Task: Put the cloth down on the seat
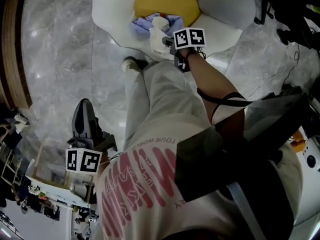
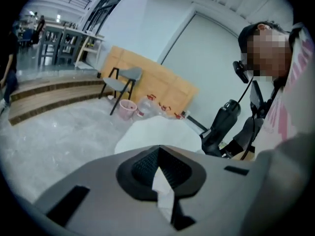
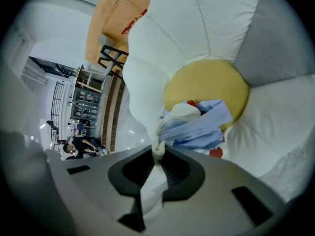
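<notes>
The seat (image 1: 220,9) is a flower-shaped cushion with white petals and a yellow centre (image 1: 165,1), at the top of the head view. A bunched pale blue and cream cloth (image 3: 197,127) lies on the front edge of the yellow centre (image 3: 211,82). A cream end of it runs up into my right gripper (image 3: 157,154), which is shut on it just in front of the seat. In the head view the right gripper (image 1: 167,41) hovers over the cloth (image 1: 150,24). My left gripper (image 1: 83,115) hangs low at my left side, far from the seat, its jaws (image 2: 158,154) together.
Grey marble floor surrounds the seat. A wooden step (image 1: 10,59) runs along the left edge. My shoe (image 1: 131,63) stands close to the seat's front. Cables (image 1: 280,59) trail on the floor at right. Far off stand a grey chair (image 2: 123,82), a pink bucket (image 2: 128,109) and a wooden board (image 2: 157,87).
</notes>
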The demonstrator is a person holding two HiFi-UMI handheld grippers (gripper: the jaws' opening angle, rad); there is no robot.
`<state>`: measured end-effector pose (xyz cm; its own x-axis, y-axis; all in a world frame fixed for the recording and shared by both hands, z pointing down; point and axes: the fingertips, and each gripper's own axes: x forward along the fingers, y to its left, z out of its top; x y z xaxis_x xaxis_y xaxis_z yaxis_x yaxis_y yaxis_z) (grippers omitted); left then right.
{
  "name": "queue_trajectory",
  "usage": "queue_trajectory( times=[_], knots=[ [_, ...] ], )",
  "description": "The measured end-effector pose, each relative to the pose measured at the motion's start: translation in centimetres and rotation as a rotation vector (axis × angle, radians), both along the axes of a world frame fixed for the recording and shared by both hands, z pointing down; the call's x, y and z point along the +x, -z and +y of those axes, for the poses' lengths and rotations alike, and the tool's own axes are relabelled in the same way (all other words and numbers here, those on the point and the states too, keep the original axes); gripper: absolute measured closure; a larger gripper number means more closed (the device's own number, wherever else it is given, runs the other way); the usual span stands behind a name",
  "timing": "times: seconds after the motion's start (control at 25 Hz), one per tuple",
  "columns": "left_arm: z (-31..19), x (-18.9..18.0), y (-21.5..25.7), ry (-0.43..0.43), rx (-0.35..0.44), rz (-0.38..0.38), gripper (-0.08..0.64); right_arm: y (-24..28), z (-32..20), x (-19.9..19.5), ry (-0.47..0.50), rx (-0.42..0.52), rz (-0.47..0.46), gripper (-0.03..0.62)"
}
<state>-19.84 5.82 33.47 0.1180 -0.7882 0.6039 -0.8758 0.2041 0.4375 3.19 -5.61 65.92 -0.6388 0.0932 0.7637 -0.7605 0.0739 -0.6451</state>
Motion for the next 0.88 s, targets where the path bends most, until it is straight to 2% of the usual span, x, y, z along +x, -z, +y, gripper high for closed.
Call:
queue_trajectory(
  times=[0.12, 0.24, 0.36, 0.64, 0.76, 0.88],
  knots=[
    [-0.2, 2.5, -4.4, -0.043, -0.06, 0.051, 0.549, -1.4, 1.4, 0.5, -0.016, -0.013, 0.022, 0.541],
    [0.5, 4.2, -8.4, -0.146, -0.099, 0.024, 0.549, -2.5, 3.0, 1.9, -0.035, -0.027, 0.068, 0.541],
    [3.6, 3.9, -12.7, -0.209, -0.206, -0.009, 0.549, -3.2, 4.2, 2.9, -0.032, -0.03, 0.106, 0.541],
    [10.7, -0.3, -19.9, -0.119, -0.438, 0.009, 0.549, -5.2, 3.2, 3.2, 0.033, 0.056, 0.199, 0.541],
    [11.7, -0.8, -22.3, -0.096, -0.491, 0.04, 0.549, -6.1, 2.5, 1.9, 0.049, 0.073, 0.204, 0.541],
    [10.1, -0.2, -24.8, -0.105, -0.497, 0.081, 0.549, -7.3, 1.4, 0.5, 0.105, 0.107, 0.2, 0.541]
  ],
)
